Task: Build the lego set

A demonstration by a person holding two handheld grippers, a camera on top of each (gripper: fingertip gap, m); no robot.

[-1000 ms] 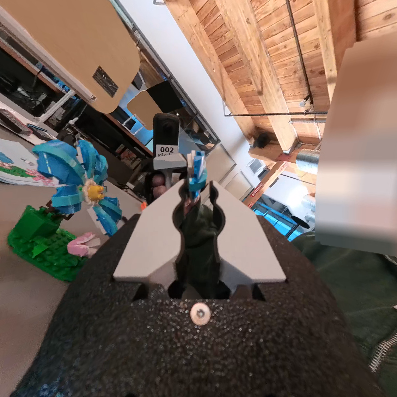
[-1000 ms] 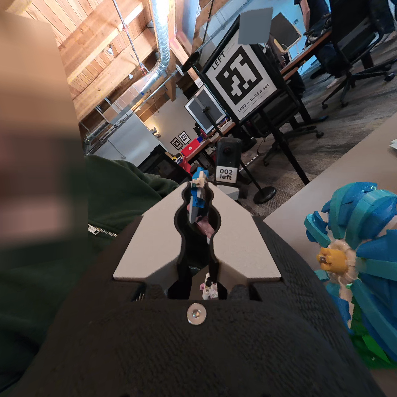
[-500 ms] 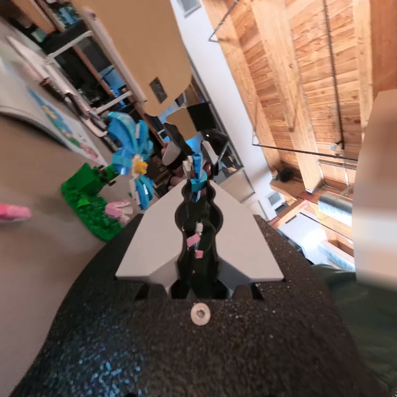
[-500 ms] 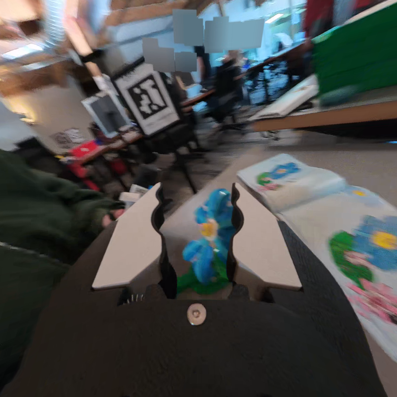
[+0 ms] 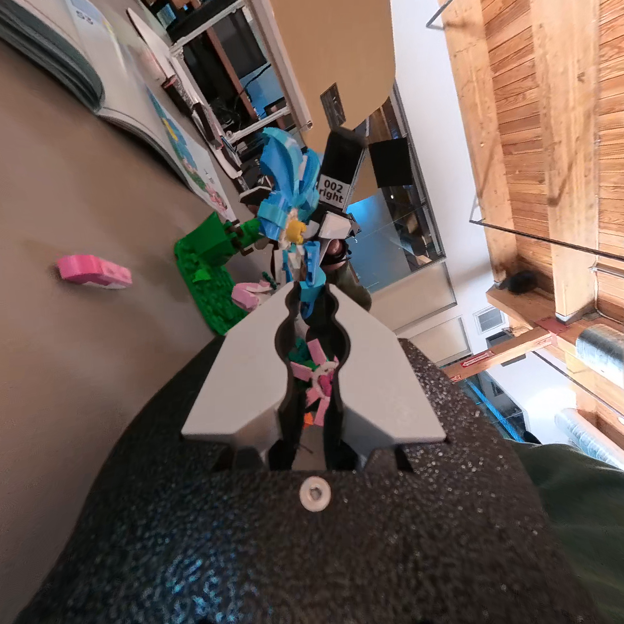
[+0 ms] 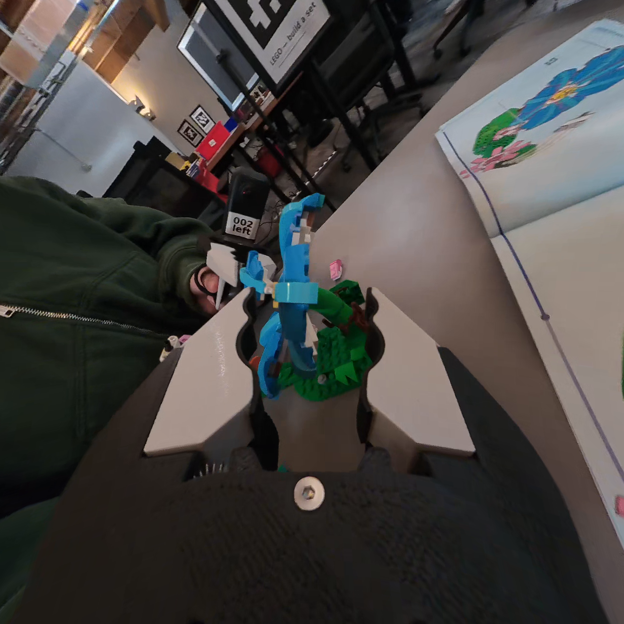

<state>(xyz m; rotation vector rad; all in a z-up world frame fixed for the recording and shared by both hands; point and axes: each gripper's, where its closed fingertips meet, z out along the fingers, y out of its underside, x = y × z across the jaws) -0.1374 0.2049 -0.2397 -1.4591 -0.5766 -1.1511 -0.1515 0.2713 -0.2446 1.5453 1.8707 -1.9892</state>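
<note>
A blue lego flower (image 5: 287, 189) stands on a green baseplate (image 5: 209, 293) on the grey table. My left gripper (image 5: 311, 288) is shut on a small blue petal piece (image 5: 309, 290) and holds it right below the flower's yellow centre (image 5: 294, 230). In the right wrist view the petal piece (image 6: 252, 271) sits at the left gripper's tips (image 6: 226, 270), against the flower (image 6: 293, 297). My right gripper (image 6: 308, 297) is open and empty, above the table, with the flower and baseplate (image 6: 334, 368) showing between its fingers. It also shows in the left wrist view (image 5: 332, 229) behind the flower.
A pink lego piece (image 5: 94, 271) lies on the table left of the baseplate. A pile of loose pink and green pieces (image 5: 314, 374) shows between the left fingers. An open instruction booklet (image 6: 540, 141) lies at the right. A person's dark green sleeve (image 6: 101, 270) is at the left. Left tips to right tips: about 8 cm.
The right gripper has let go of the blue petal piece, opened and swung toward the flower. The left gripper has kept the petal piece and carried it to the flower.
</note>
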